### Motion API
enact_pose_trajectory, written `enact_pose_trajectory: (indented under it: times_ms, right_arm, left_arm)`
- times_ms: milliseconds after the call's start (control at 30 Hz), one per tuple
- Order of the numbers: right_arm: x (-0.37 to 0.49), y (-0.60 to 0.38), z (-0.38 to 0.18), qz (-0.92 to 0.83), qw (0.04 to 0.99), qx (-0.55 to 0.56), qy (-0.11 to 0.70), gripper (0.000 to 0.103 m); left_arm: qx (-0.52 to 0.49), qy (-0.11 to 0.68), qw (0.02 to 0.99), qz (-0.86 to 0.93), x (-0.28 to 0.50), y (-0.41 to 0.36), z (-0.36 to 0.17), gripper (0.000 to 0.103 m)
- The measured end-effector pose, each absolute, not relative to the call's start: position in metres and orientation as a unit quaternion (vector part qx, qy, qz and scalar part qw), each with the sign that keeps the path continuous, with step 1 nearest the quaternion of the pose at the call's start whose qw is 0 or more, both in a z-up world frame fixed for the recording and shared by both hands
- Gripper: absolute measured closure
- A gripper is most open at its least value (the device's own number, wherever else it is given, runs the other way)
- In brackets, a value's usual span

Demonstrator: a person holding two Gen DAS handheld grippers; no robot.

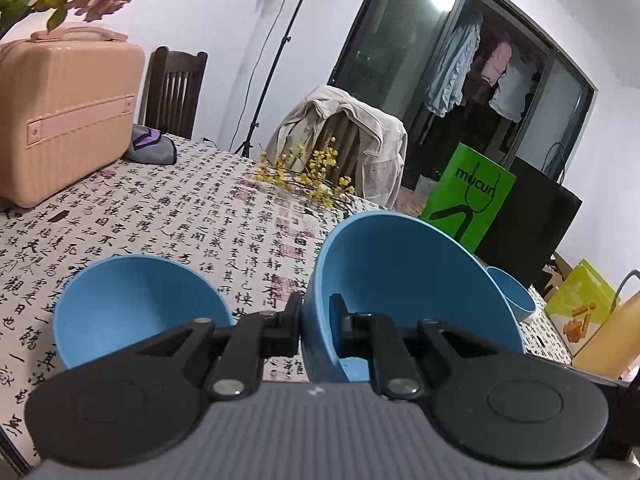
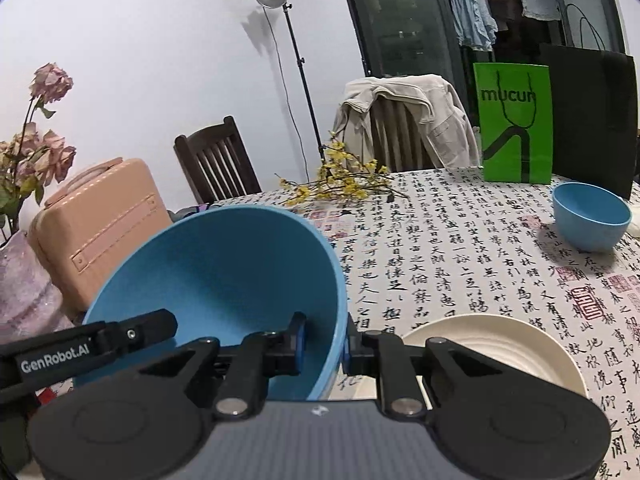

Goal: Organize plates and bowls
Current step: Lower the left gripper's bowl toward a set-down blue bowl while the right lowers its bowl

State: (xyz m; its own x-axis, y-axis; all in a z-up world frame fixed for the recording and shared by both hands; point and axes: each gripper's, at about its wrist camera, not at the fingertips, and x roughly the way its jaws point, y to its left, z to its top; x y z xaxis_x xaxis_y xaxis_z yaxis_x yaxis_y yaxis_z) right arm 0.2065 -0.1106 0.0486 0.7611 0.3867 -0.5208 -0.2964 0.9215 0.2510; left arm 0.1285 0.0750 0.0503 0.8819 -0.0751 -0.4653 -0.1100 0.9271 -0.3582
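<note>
A large blue bowl (image 1: 404, 280) hangs tilted above the patterned tablecloth (image 1: 168, 216). My left gripper (image 1: 316, 308) is shut on its left wall. In the right wrist view the same bowl (image 2: 224, 272) has my right gripper (image 2: 324, 332) shut on its right wall, and the left gripper's side (image 2: 100, 344) shows at the bowl's left edge. A second blue bowl (image 1: 136, 312) stands on the table to the left. A small blue bowl (image 2: 588, 220) stands far right, and a white plate (image 2: 500, 344) lies just right of my right gripper.
A peach suitcase (image 1: 64, 120) and a vase of dried roses (image 2: 24, 288) occupy the table's left end. Yellow flower twigs (image 2: 340, 180) lie at the back. A green bag (image 2: 516, 120) and a black bag (image 2: 592, 120) stand far right. Chairs ring the far side.
</note>
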Motion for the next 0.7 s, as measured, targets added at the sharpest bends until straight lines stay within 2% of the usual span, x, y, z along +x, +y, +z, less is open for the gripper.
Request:
enact_pose_trajectory:
  times_ms: [700]
  right_arm:
    - [0.209, -0.056, 0.057, 0.224, 0.927, 0.067, 0.292, 0.086]
  left_arm:
    - [-0.213, 0.21, 0.953, 0.042, 0.113, 0.127, 0.055, 0.088]
